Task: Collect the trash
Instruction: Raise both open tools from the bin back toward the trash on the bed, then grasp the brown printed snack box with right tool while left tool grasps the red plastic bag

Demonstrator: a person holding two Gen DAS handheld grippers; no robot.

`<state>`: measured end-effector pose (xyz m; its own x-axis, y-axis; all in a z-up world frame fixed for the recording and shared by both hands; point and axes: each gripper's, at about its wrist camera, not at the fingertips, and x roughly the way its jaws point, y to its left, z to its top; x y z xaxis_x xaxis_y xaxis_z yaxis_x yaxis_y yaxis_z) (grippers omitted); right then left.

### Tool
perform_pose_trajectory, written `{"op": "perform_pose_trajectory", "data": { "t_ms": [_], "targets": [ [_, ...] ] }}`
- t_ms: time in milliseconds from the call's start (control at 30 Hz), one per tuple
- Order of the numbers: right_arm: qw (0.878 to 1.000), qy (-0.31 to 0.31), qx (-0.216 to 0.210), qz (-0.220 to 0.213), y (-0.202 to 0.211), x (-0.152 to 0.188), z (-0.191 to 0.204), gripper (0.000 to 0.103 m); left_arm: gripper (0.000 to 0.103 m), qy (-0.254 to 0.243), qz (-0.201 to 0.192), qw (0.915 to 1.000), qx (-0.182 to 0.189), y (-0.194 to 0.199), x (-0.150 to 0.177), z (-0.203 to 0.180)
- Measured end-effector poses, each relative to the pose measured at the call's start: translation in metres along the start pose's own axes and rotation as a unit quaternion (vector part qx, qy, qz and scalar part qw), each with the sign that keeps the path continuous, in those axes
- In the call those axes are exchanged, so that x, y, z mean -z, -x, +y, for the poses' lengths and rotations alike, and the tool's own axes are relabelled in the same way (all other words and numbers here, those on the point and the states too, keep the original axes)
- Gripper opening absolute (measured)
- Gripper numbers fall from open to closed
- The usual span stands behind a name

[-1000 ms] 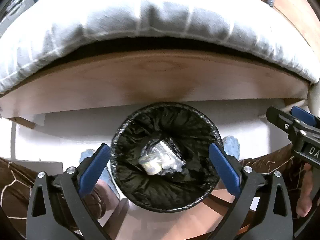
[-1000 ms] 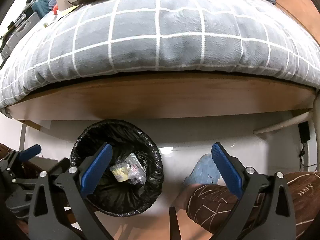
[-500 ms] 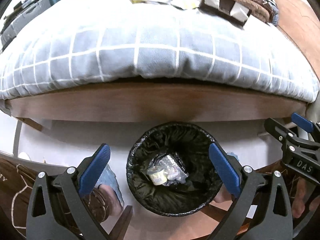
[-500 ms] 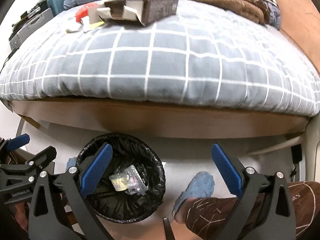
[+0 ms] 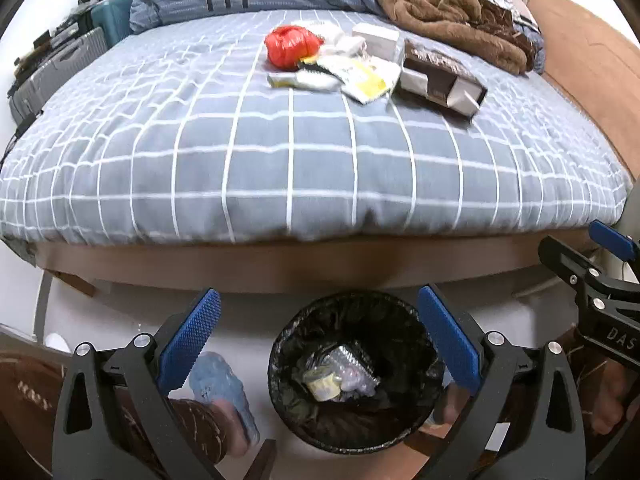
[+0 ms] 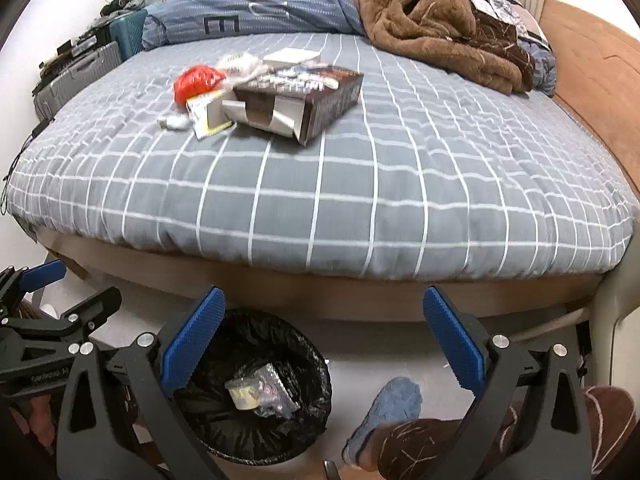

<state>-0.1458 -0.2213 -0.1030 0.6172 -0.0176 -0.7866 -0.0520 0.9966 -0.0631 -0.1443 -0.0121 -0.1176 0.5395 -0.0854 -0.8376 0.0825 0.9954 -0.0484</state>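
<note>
showing both wrist views aimed over the floor toward the bed (image 5: pixel 304 168). left gripper (image 5: pixel 320 332) with its blue-padded jaws spread wide and nothing between them, held above the trash bin (image 5: pixel 280 364); right gripper (image 6: pixel 324 336) likewise spread wide and empty, hanging just to the right of the bin. the bin, lined with a black bag, stands on the pale floor close against the wooden bed frame (image 6: pixel 320 296). inside it lie a small yellow-and-white packet (image 5: pixel 325 386) and a crumpled clear wrapper (image 5: pixel 352 368), touching each other.

remaining trash sits in a cluster on the grey checked bedcover, well apart from both grippers: a crumpled red bag (image 6: pixel 198 80), a yellow-and-white sachet (image 5: pixel 360 78) just beside it, a small white tube (image 6: pixel 173 122) at the near left of the cluster, a white box (image 6: pixel 294 56) at the back, and an open dark cardboard carton (image 6: pixel 304 100) on the right side with its flaps facing the camera.

beyond the cluster: a brown fleece blanket (image 6: pixel 432 28) bunched at the far right of the bed, and a blue duvet (image 6: pixel 256 4) at the far left. light blue slippers (image 6: pixel 390 404) on the person's feet flank the bin on the floor.
</note>
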Motion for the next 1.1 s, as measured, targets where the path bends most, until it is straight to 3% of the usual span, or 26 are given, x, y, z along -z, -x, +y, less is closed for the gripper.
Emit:
{"op": "perform_pose_trajectory", "data": {
  "t_ms": [467,633,1100],
  "targets": [
    [0.999,-0.027,0.002,-0.032,-0.005,-0.057,-0.018,0.095,0.097,0.022,-0.039,0.999,-0.003,0.0,-0.067,0.025],
    [0.999,-0.037,-0.006,-0.035,-0.017,-0.08,-0.024,0.095,0.097,0.032,-0.03,0.999,0.005,-0.015,-0.086,0.028],
    [0.996,-0.069,-0.039,-0.031,-0.055,-0.14,-0.013,0.095,0.096,0.032,-0.055,0.9977,-0.024,-0.058,-0.168,0.039]
  ]
}}
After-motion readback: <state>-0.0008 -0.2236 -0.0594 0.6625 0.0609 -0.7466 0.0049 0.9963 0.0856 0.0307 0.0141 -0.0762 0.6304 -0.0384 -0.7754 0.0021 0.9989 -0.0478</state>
